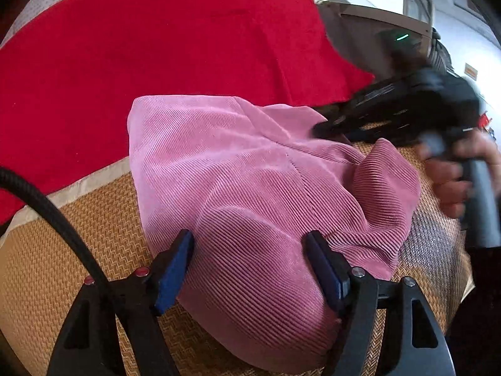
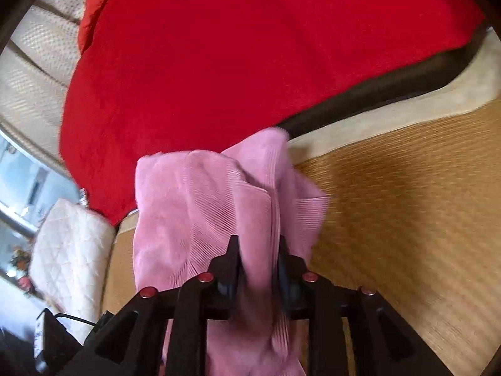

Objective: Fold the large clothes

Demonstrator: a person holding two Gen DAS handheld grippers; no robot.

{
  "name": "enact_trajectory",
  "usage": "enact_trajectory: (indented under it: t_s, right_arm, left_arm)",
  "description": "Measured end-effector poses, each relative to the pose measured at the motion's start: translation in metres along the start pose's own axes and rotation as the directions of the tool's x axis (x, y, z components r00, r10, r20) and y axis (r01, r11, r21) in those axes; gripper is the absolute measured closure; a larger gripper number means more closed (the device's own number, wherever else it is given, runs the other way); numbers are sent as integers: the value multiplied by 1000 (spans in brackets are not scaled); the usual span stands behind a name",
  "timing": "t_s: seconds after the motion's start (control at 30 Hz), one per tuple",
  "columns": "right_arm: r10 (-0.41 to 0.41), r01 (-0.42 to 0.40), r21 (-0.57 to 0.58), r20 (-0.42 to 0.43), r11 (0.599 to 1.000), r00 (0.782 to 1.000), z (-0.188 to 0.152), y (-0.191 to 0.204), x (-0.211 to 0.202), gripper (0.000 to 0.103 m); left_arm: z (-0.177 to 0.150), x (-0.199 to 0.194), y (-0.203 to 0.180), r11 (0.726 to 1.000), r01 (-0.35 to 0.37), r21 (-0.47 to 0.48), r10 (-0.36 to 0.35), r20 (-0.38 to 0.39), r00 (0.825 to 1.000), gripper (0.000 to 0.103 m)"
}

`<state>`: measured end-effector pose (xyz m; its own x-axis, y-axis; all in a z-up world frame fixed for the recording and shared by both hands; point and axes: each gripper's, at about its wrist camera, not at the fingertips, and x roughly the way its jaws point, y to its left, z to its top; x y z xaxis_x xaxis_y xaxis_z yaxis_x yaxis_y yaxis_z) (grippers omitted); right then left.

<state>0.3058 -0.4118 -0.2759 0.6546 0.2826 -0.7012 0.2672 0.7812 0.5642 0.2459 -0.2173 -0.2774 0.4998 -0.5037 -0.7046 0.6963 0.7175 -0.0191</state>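
My right fingers [image 2: 259,269] pinch the soft pink corduroy garment [image 1: 250,169], heaped on the woven straw mat [image 1: 78,235]; my left fingers [image 1: 249,244] straddle it, spread. Limp cloth: take hems.

You have a red blanket [image 1: 156,47] spread across the far half of the bed, its near edge lying over the pale border of a woven tan mat [image 1: 62,250]. From the right wrist view, a white quilted pillow [image 2: 69,244] sits at your left, beside the mat's corner, with a window [image 2: 28,185] behind it. Cream perforated upholstery [image 2: 40,62] rises past the blanket's left edge.
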Motion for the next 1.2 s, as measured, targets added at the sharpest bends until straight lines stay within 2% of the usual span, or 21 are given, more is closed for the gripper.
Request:
enact_trajectory:
  t_s: [0.07, 0.17, 0.27, 0.37, 0.4, 0.47, 0.53, 0.6, 0.7, 0.8, 0.9, 1.0, 1.1, 1.2]
  right_arm:
    - [-7, 9, -29, 72, 1000, 997, -3, 4, -32, 78]
    - [89, -77, -105, 113, 992, 990, -19, 17, -68, 78]
    - [191, -171, -194, 95, 966, 977, -46, 39, -82, 78]
    - [245, -232, -196, 45, 953, 969, -62, 48, -76, 78]
    - [218, -212, -199, 9, 957, 976, -66, 49, -68, 78]
    - [101, -112, -193, -66, 975, 993, -73, 42, -48, 82]
    - [28, -52, -181, -131, 982, 991, -81, 31, -32, 82]
    - [-18, -8, -222, -115, 975, 993, -88, 32, -31, 82]
    - [-71, 43, -242, -106, 969, 992, -97, 40, -23, 82]
    - [-88, 59, -246, -109, 967, 990, -103, 50, -6, 82]
    - [-71, 42, -224, -122, 974, 990, -102, 52, -4, 82]
    - [-48, 22, -201, -125, 979, 991, -84, 50, -20, 81]
    - [12, -24, -197, -60, 980, 998, -67, 63, -36, 79]
    - [-21, 21, -219, 3, 975, 1000, -43, 71, -36, 79]
  left_arm:
    - [0, 1, -6, 1000, -8, 7, 8, 8, 1000, 29]
    - [4, 1, -9, 1000, 9, -7, -9, 21, 1000, 28]
    - [-4, -17, 8, 1000, 3, -8, -3, 31, 1000, 27]
    - [-12, -44, 8, 1000, 11, 12, -11, 56, 998, 27]
    - [-12, -54, 8, 1000, 3, 18, -5, 83, 997, 26]
    - [-18, -70, 14, 1000, -23, 20, 20, 119, 993, 26]
    - [-22, -64, 21, 999, -36, 6, 35, 80, 996, 26]
    - [-28, -45, 23, 999, -32, -11, 32, 28, 999, 25]
    - [-32, -34, 17, 1000, -30, -3, 30, 0, 1000, 25]
    - [-40, -21, 26, 996, 11, -84, -15, -49, 999, 24]
    - [-39, -20, 22, 997, 1, -74, -5, -53, 999, 24]
    - [-36, -21, 23, 997, -8, -83, 5, -43, 999, 24]
    - [-34, -21, 20, 997, -17, -80, 14, -42, 999, 22]
    - [-32, -22, 22, 997, -21, -77, 18, -43, 999, 21]
